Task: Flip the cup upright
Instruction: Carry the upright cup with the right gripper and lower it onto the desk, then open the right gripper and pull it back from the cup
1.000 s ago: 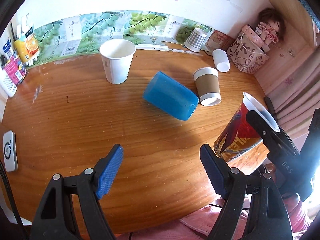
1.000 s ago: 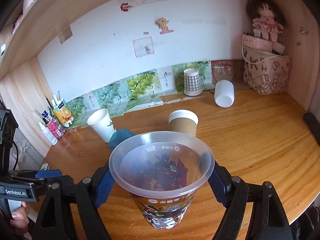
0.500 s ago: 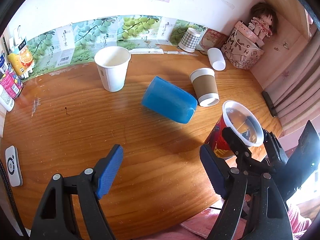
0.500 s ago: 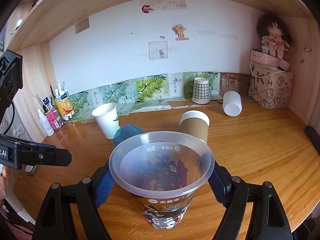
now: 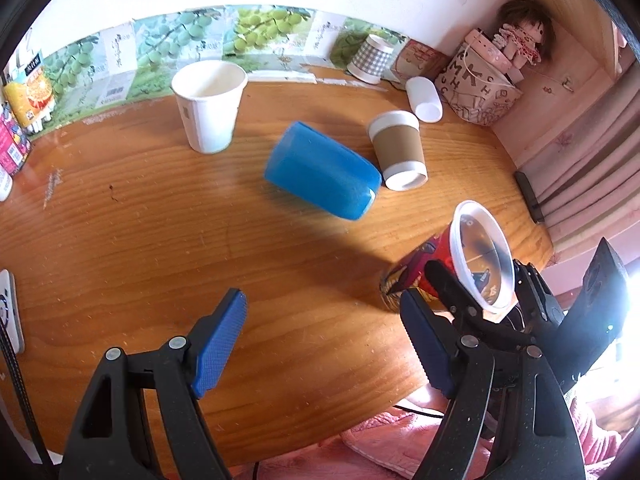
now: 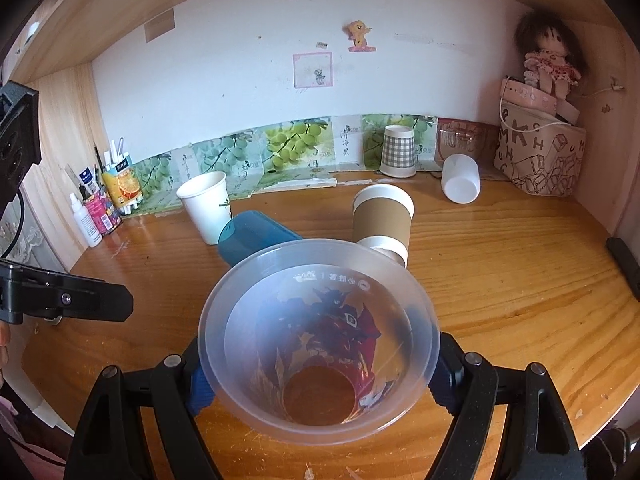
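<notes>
Your right gripper (image 6: 318, 380) pinches the printed cup (image 6: 320, 340) by its sides, mouth up, low in the centre of the right wrist frame; its base sits at the desk (image 6: 500, 292) surface, though contact cannot be confirmed. In the left wrist frame the same cup (image 5: 476, 260) appears at lower right, near the desk's front edge. Your left gripper (image 5: 324, 348) hangs over bare wood at the bottom of that frame, jaws spread wide and holding nothing. Mid-frame, a blue cup (image 5: 320, 176) lies on its side, just beside a tipped brown cup (image 5: 398, 152). A white cup (image 5: 208, 104) stands upright at upper left.
</notes>
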Demonstrator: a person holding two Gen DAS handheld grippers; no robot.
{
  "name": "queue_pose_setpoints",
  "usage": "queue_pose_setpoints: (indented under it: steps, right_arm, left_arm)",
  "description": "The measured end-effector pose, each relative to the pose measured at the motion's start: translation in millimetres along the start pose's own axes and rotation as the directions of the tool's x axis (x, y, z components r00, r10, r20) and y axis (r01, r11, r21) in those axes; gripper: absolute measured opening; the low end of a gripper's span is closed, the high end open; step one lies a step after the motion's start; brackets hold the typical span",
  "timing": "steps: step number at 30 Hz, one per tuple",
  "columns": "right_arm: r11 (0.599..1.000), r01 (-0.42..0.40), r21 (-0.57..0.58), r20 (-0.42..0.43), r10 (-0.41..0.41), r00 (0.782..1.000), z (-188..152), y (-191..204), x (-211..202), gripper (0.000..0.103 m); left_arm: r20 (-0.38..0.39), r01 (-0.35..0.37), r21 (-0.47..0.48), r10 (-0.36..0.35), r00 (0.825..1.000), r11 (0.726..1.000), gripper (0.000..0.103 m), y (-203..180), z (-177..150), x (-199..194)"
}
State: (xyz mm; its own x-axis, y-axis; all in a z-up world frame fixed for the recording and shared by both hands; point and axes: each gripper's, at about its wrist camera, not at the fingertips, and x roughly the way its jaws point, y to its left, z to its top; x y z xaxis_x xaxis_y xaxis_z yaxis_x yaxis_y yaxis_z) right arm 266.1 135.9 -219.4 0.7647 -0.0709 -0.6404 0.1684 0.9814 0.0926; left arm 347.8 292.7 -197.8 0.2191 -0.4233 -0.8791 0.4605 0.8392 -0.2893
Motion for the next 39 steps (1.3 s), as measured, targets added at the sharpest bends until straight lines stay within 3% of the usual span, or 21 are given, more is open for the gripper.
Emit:
queue_pose_setpoints:
  steps: [9, 19, 25, 29, 33, 39]
  right_arm:
    - [0.993, -0.045, -0.112, -0.133, 0.03, 0.991, -17.2, 14.3, -2.4, 0.085]
    - [0.982, -0.119, -0.143, -0.241, 0.082, 0.967, -35.7, -3.1, -16.3, 0.086]
    - [0.996, -0.085, -0.021, -0.26, 0.077, 0.962, -30.7, -44.0, -46.5, 0.086]
    - [0.999, -0.043, -0.001, -0.228, 0.042, 0.973, -21.0, -69.8, -74.9, 0.086]
    - [0.996, -0.049, 0.073, -0.209, 0.064, 0.976, -10.4, -95.9, -106.4, 0.086]
    - [0.996, -0.088, 0.01, -0.113, 0.089, 0.99, 8.7, -103.4, -164.5, 0.086]
  left_arm:
    - [-0.097, 0.018, -0.057, -0.023, 0.995, 0.998, 0.082, -8.8, -24.8, 23.3]
    - [-0.102, -0.143, -0.152, 0.128, 0.987, 0.978, 0.083, -19.2, -58.6, 17.3]
    - [-0.103, -0.206, -0.182, 0.189, 0.976, 0.961, 0.083, -43.4, -81.6, 7.7]
    - [-0.064, -0.213, -0.193, 0.204, 0.977, 0.958, 0.083, -67.3, -90.0, -3.3]
    - [0.002, -0.207, -0.219, 0.213, 0.977, 0.954, 0.083, -94.1, -93.2, -20.7]
    - [0.141, -0.218, -0.206, 0.25, 0.958, 0.954, 0.083, -132.5, -93.9, -63.9]
